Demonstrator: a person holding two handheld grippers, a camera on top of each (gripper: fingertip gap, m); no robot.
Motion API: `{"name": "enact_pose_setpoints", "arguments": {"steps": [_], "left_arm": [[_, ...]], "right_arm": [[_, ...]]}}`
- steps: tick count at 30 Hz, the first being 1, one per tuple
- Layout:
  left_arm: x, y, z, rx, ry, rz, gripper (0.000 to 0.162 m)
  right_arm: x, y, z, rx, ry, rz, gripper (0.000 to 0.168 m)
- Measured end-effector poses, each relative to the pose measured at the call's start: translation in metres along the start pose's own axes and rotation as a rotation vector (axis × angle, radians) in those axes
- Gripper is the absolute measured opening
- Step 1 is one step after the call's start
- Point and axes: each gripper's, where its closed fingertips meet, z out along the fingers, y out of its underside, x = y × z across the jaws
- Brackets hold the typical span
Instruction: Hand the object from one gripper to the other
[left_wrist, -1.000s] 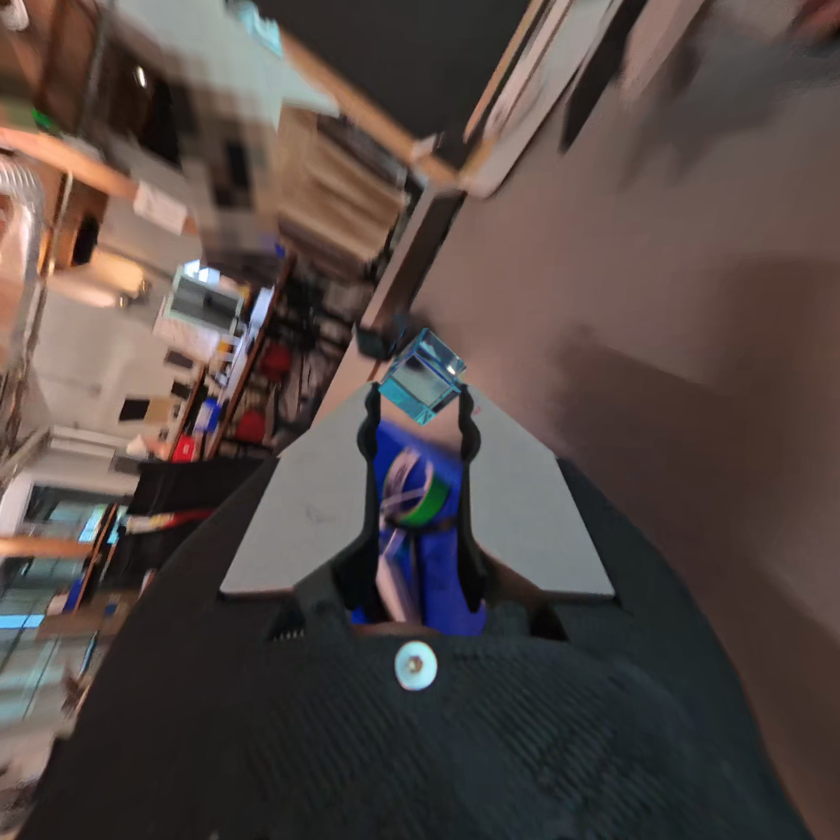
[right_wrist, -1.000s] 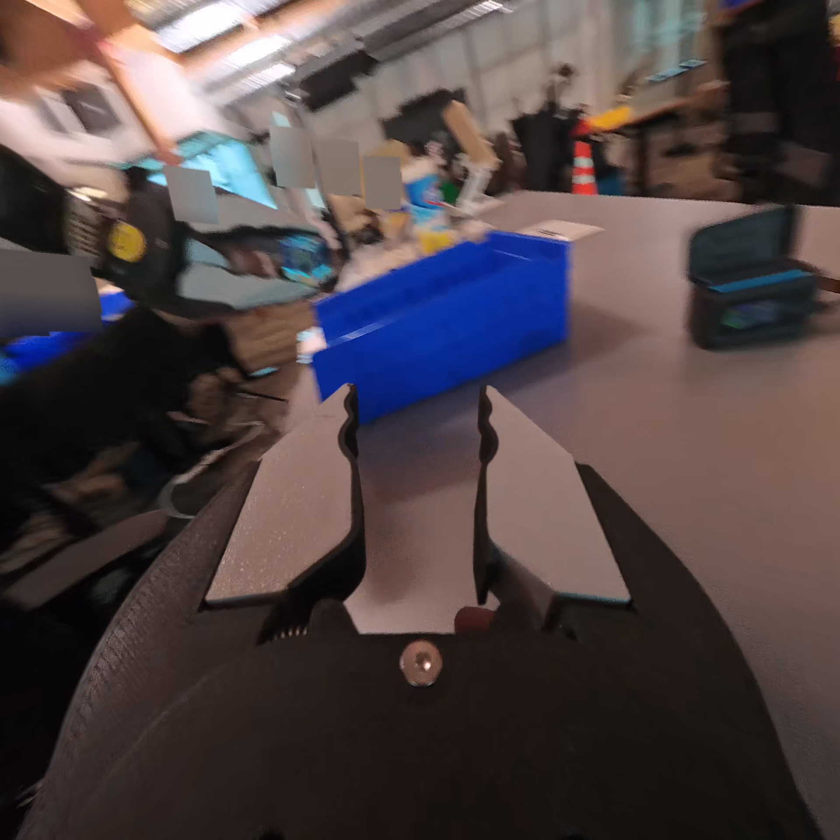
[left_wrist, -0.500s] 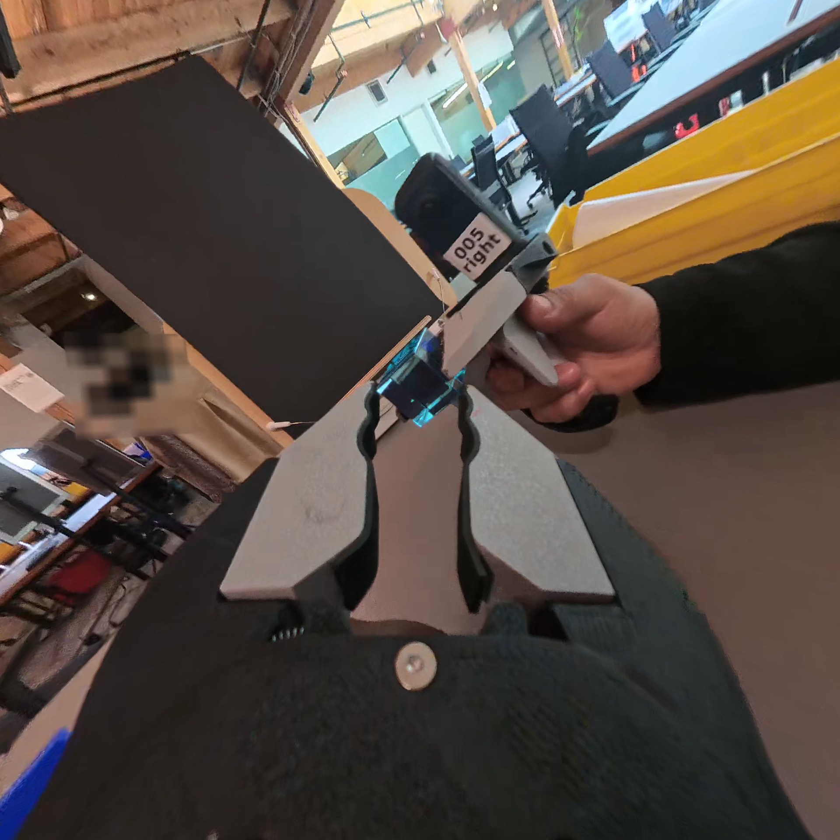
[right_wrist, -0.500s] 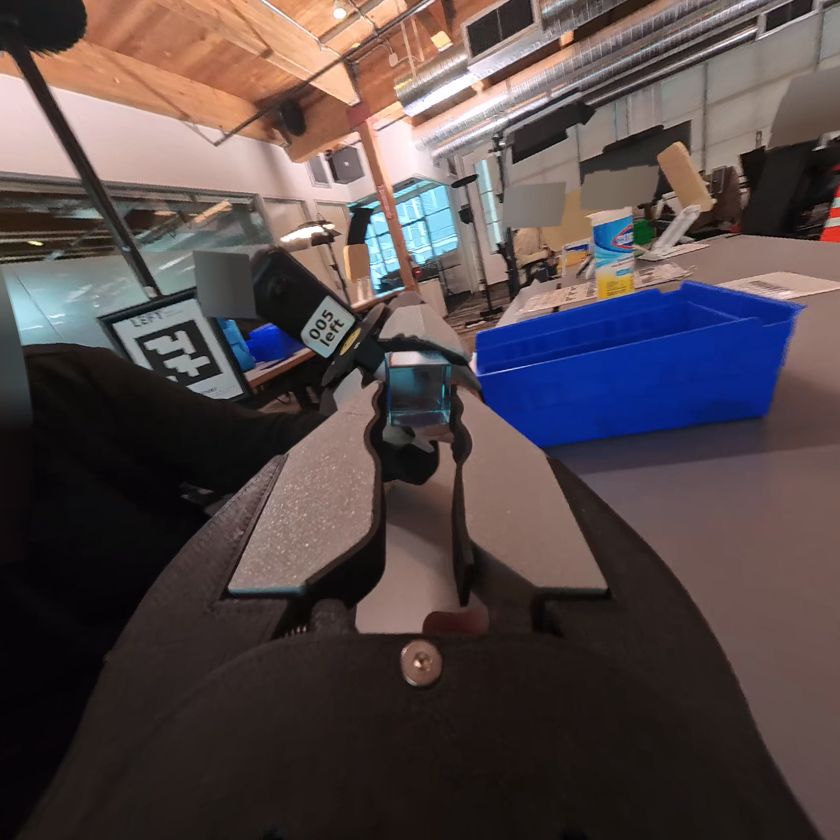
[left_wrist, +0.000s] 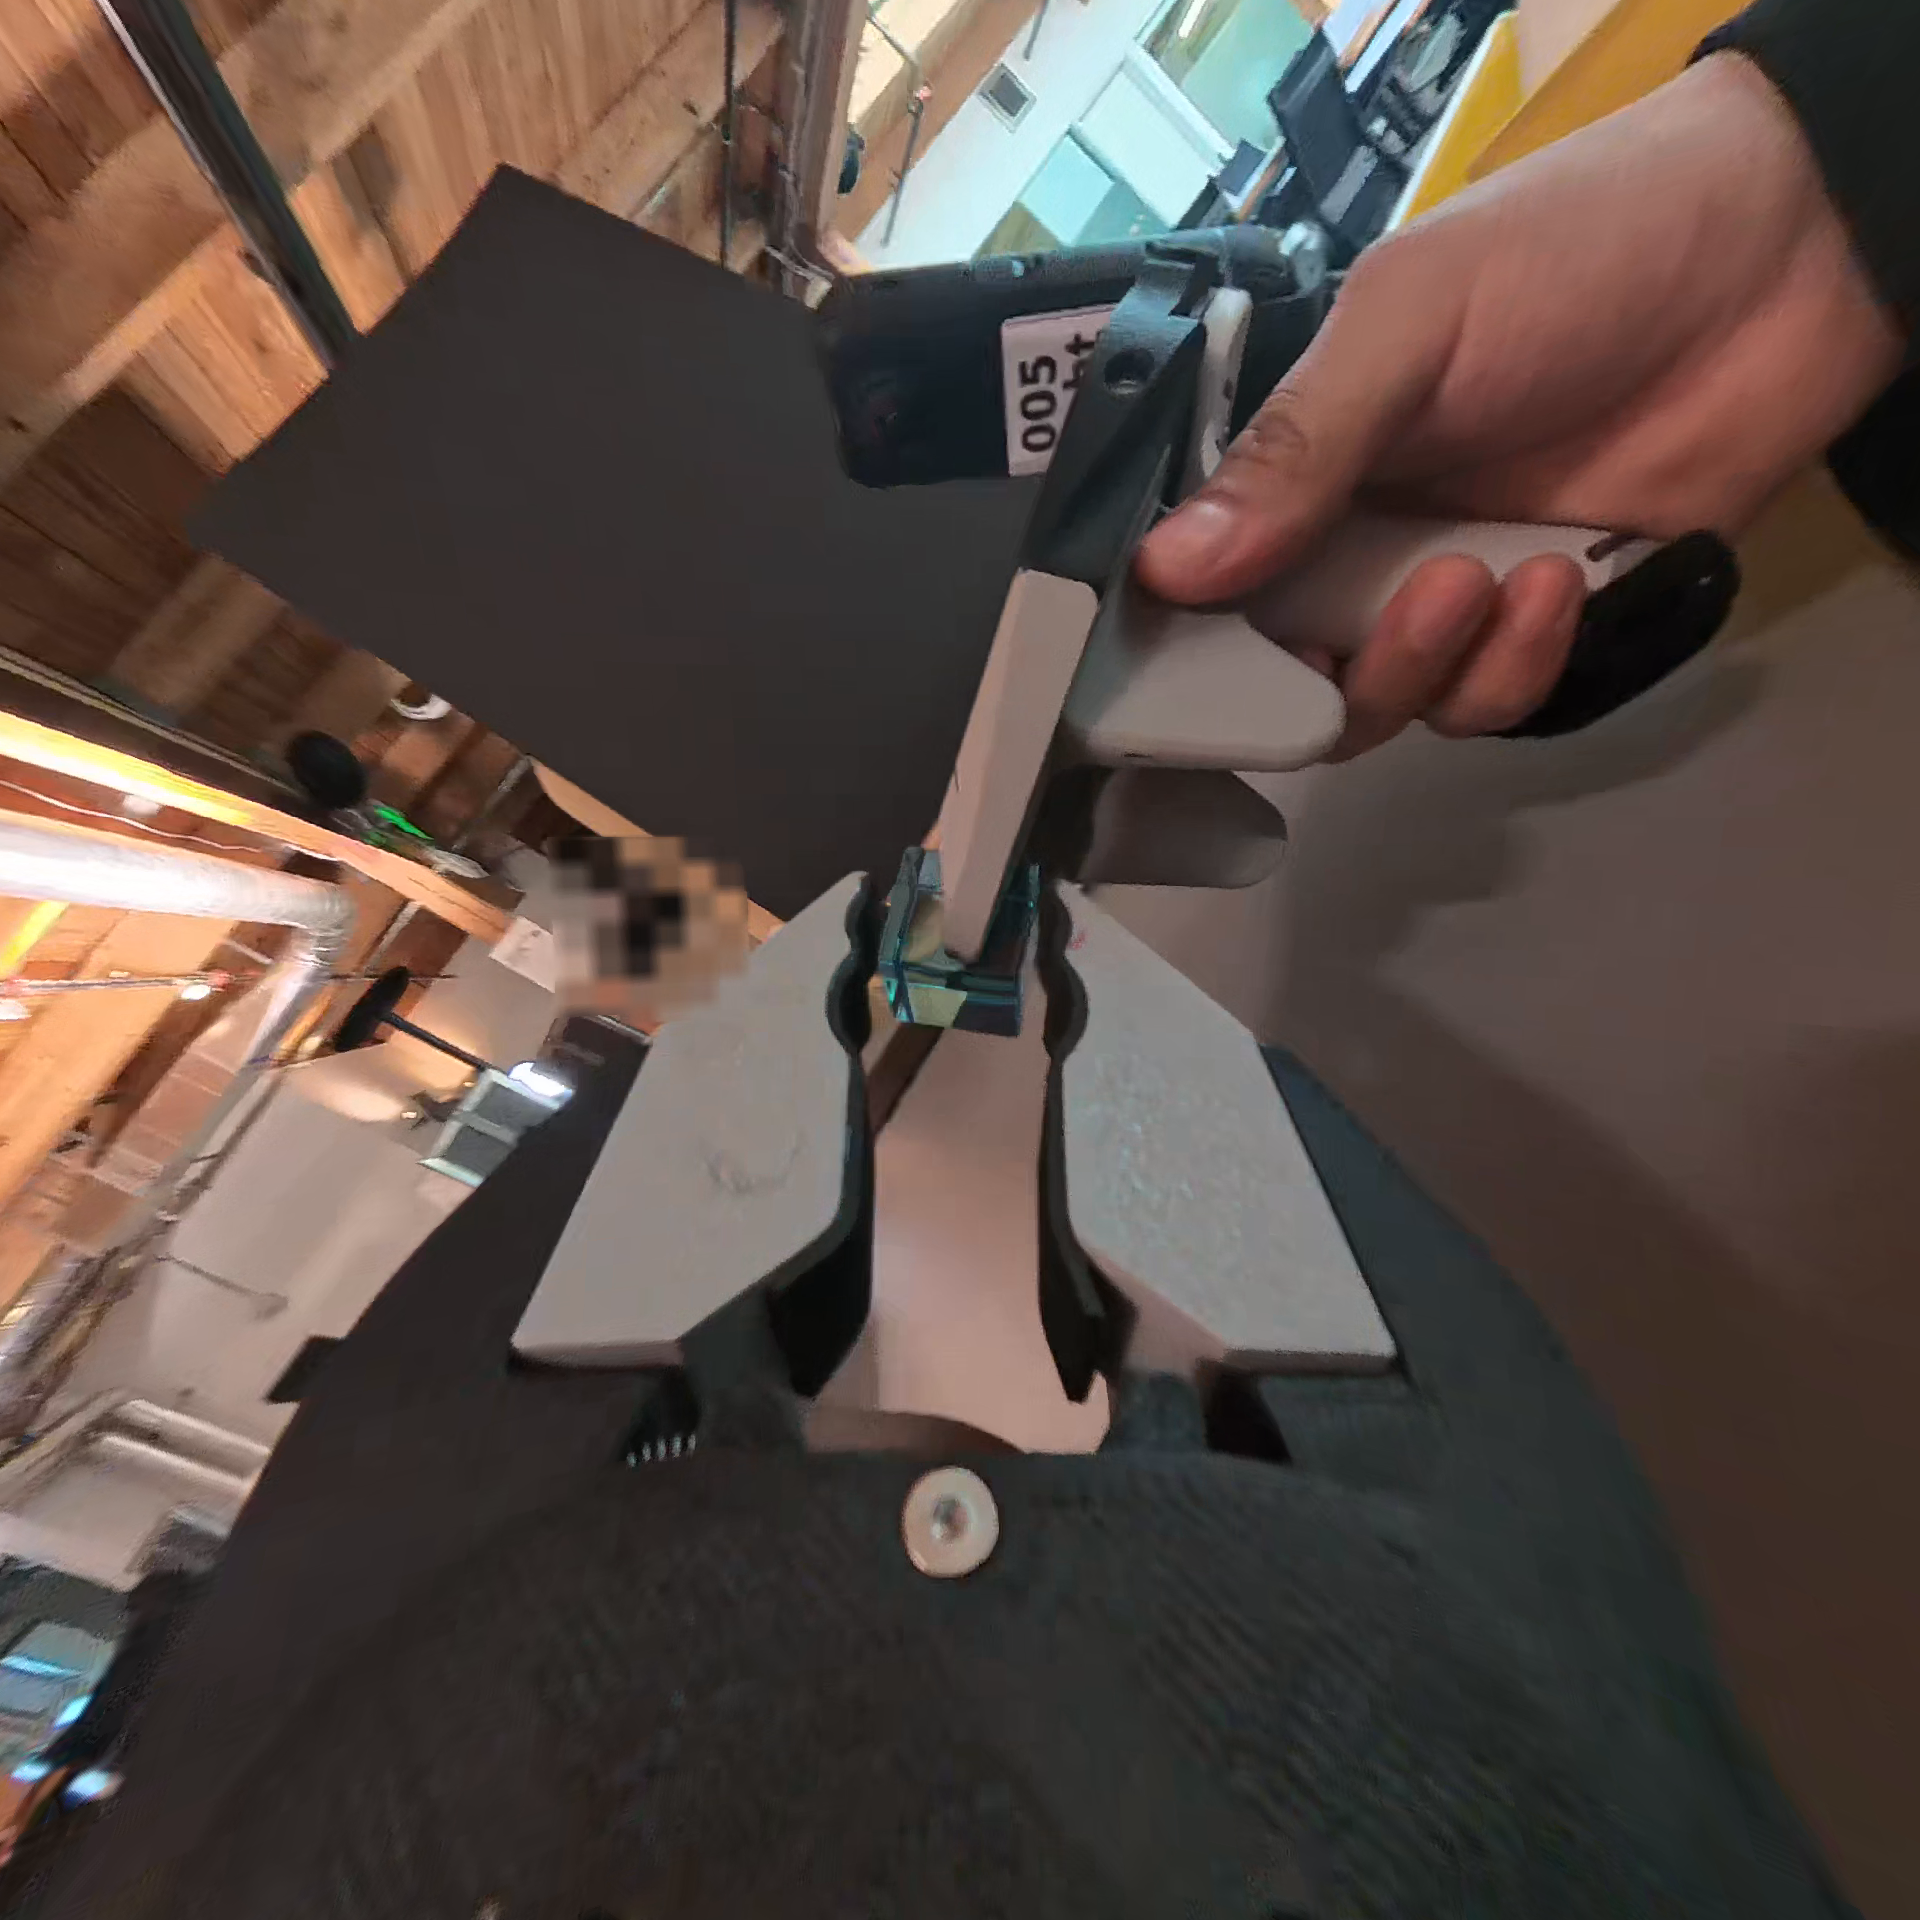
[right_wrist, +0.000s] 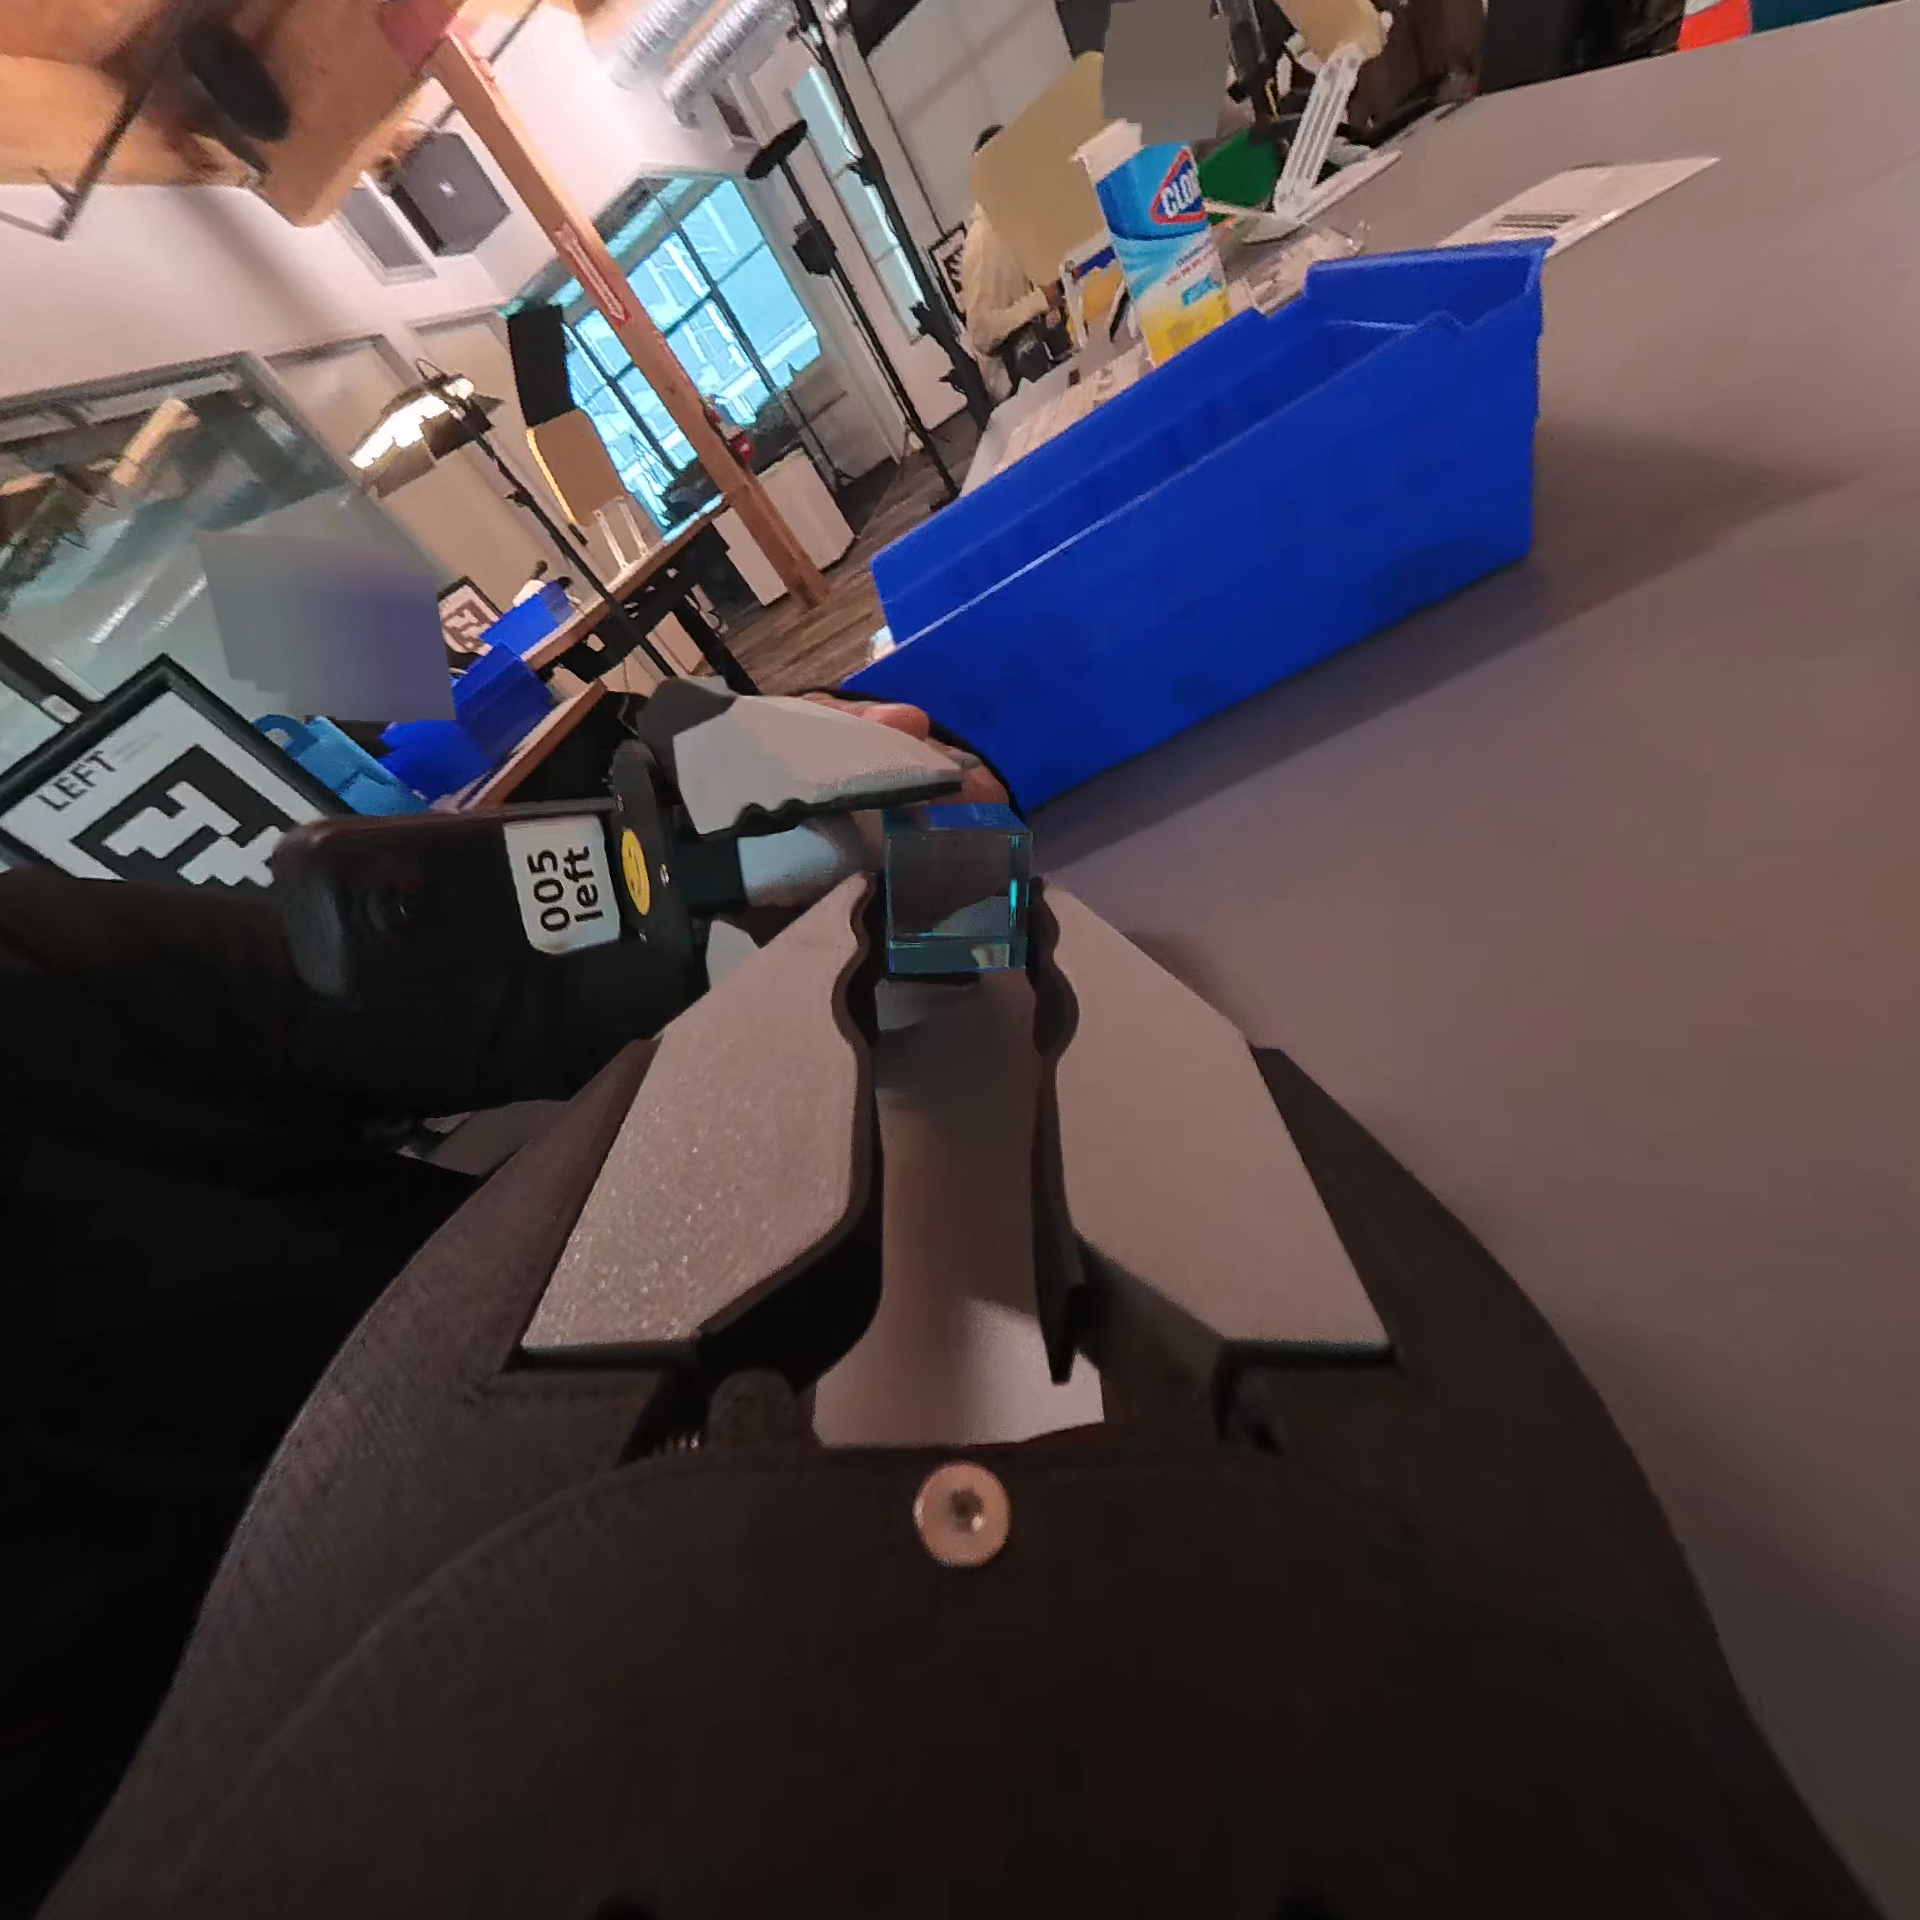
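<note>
A small clear blue-tinted cube (left_wrist: 951, 987) is held in the air between both grippers. My left gripper (left_wrist: 954, 914) has its fingertips closed on two sides of the cube. My right gripper (right_wrist: 948, 914) has its fingertips closed on the cube (right_wrist: 954, 904) from left and right. In the right wrist view the left gripper's fingers (right_wrist: 810, 758) come in from the left, one above and one below the cube. In the left wrist view a right gripper finger (left_wrist: 997, 779) reaches down over the cube, and a hand (left_wrist: 1507, 343) holds that gripper's handle.
A grey table (right_wrist: 1558, 935) lies below and to the right. A blue bin (right_wrist: 1195, 582) stands on it just beyond the cube. A wipes canister (right_wrist: 1169, 249) and a paper sheet (right_wrist: 1579, 203) lie farther back. A black-and-white marker board (right_wrist: 156, 800) stands at the left. The tips of both grippers are at nearly the same place.
The right gripper came up to the cube and closed on it. Since then the two grippers have turned relative to each other, so the left one now comes in from the side.
</note>
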Motion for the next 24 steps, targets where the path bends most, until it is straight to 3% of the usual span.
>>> {"name": "enact_pose_setpoints", "arguments": {"steps": [7, 15, 19, 24], "left_arm": [[0.004, 0.011, 0.002, 0.031, 0.018, -0.023, 0.027], [-0.001, 0.002, 0.051, 0.078, -0.004, -0.067, 0.029], [0.009, 0.018, 0.042, 0.034, -0.005, 0.077, 0.029], [0.004, 0.028, 0.030, 0.007, 0.011, -0.012, 0.028]], "right_arm": [[0.011, 0.003, 0.001, 0.001, 0.044, 0.017, 0.022], [0.031, -0.023, -0.040, 0.180, 0.125, 0.054, 0.022], [0.038, -0.007, -0.029, 0.088, 0.159, 0.042, 0.022], [0.037, -0.007, -0.015, 0.101, 0.145, 0.049, 0.022]]}}
